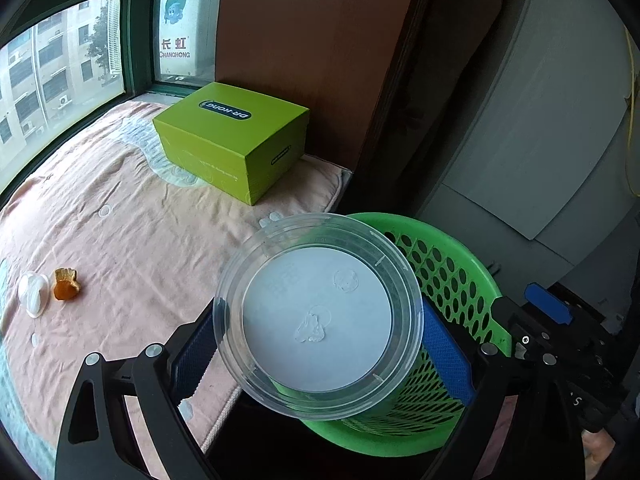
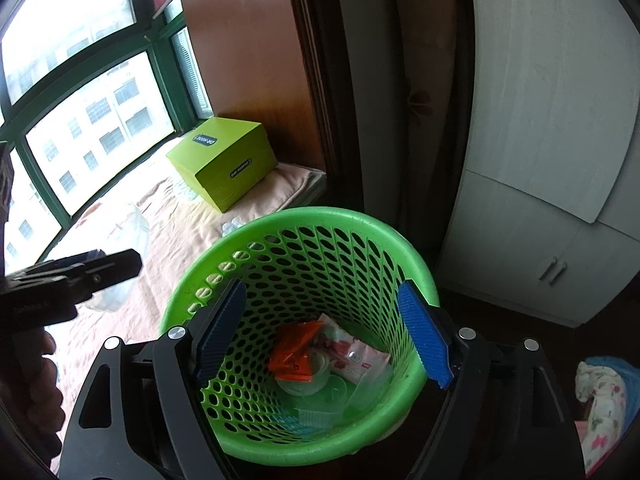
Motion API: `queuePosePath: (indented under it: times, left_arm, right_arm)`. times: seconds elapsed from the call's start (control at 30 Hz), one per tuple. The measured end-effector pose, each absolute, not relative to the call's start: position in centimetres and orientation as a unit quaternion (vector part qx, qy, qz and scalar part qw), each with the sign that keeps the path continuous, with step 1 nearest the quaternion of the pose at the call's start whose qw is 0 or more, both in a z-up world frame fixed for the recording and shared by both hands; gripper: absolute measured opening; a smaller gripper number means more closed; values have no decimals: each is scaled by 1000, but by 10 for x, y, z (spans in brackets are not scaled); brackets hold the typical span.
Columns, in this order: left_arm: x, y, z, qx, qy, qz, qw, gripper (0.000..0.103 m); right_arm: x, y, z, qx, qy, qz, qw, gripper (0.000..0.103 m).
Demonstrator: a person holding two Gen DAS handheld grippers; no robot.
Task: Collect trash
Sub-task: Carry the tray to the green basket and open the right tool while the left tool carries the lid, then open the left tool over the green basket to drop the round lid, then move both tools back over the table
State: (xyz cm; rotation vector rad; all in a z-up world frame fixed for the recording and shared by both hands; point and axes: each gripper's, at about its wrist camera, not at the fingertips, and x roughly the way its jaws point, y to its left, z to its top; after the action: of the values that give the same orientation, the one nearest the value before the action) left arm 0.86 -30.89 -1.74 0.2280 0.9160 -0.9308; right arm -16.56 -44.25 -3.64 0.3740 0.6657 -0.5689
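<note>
My left gripper [image 1: 320, 344] is shut on a clear plastic container [image 1: 318, 316], its bottom facing the camera, held over the near rim of the green mesh trash basket [image 1: 448, 264]. My right gripper [image 2: 326, 336] is open and empty above the basket [image 2: 352, 220], which holds an orange wrapper [image 2: 294, 354], a pink packet [image 2: 352, 354] and clear plastic pieces. The left gripper [image 2: 72, 276] with the container [image 2: 128, 236] shows at the left of the right wrist view. An orange peel [image 1: 66, 284] and a small white lid [image 1: 34, 294] lie on the pink bedding.
A lime green box [image 1: 232, 140] stands on the pink mattress [image 1: 120, 220] by the window. A brown wooden panel [image 1: 312, 40] and a grey cabinet [image 2: 540, 160] stand behind the basket. A flowered cloth [image 2: 600, 408] lies at the lower right.
</note>
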Motion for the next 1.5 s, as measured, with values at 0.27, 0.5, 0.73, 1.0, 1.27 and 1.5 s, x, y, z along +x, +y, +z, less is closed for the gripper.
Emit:
queuePosePath:
  times: [0.27,0.5,0.73,1.0,1.27,1.5]
  left_arm:
    - [1,-321,-24,109,434,-451,772,91]
    - [-1,-319,-24,104,435,-457,769,94]
    - [4,-310,-19,97,431,-447,778,94]
    - [24,-277,-13,90,425,-404,805,94]
    - [65,-222,-14,71,427,-332,838,94]
    - [109,-163,-24,54,436,-251,862,94]
  right_arm:
    - [-172,-445,-34,186,315,-275,889,78]
    - [-171,-443,-34,188,314,-270,890,78]
    - [-166,-437,-31,186,314,-260,894,79]
    - [-148,-421,-30,184,320,-229,901,79]
    - [-115,-393,-29,162,331,-190,910,79]
    - [-74,-366,-31,146,345,-141,916,79]
